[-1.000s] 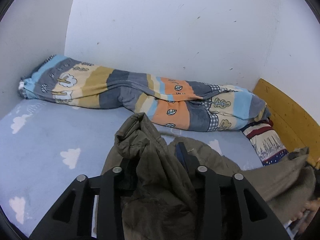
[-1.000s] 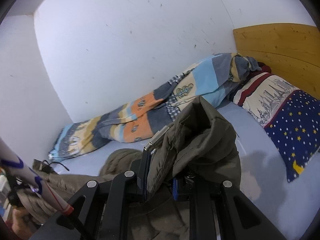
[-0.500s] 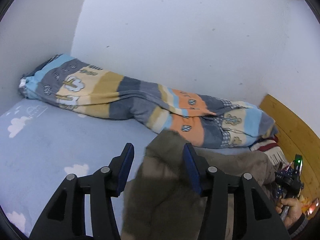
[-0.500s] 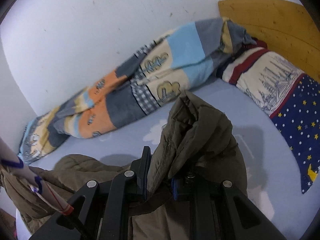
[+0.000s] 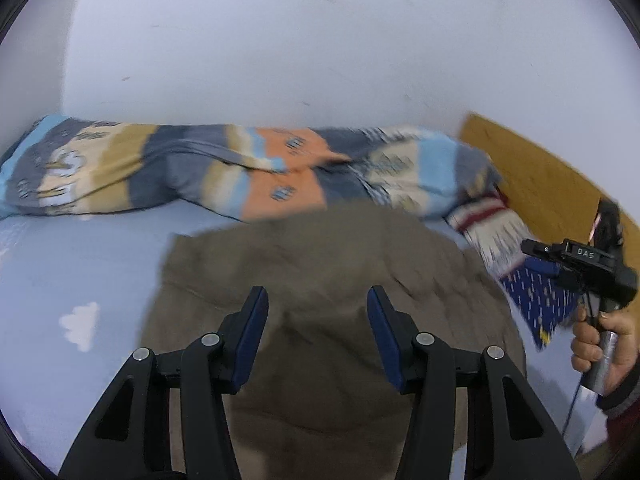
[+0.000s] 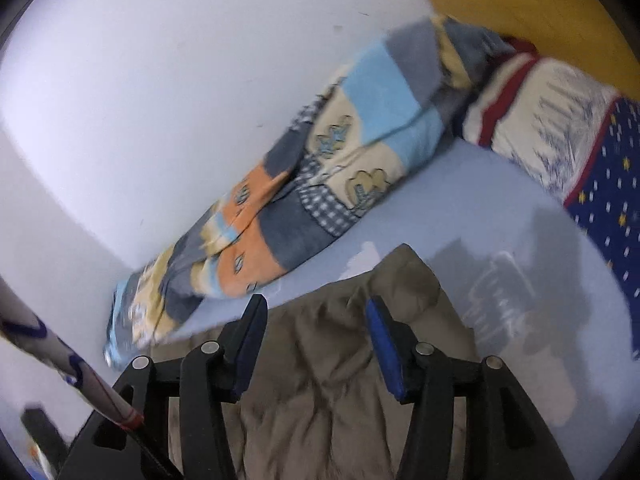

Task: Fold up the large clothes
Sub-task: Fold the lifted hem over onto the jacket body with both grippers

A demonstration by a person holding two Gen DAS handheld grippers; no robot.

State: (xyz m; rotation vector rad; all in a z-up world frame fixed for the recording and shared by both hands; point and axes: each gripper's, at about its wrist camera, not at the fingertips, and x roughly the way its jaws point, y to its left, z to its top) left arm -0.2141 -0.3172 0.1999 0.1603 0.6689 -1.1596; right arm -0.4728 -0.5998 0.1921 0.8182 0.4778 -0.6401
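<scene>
Spread fingers (image 5: 250, 334) of the left gripper (image 5: 316, 336) hang over the olive coat (image 5: 320, 264), which lies flat on the blue sheet (image 5: 80, 256) with no pad touching it. Only this view catches the right hand (image 5: 600, 340) gripping its handle. From the right wrist, the right gripper (image 6: 316, 344) shows jaws opening, clear of the coat's edge, beside the starry pillow (image 6: 592, 168) and striped quilt (image 6: 304, 200).

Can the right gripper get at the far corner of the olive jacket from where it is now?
Probably yes. The right gripper has its jaws opening, with the olive jacket lying loose between and below them. The far corner sits just ahead on the blue sheet, with nothing over it or in the way.
</scene>
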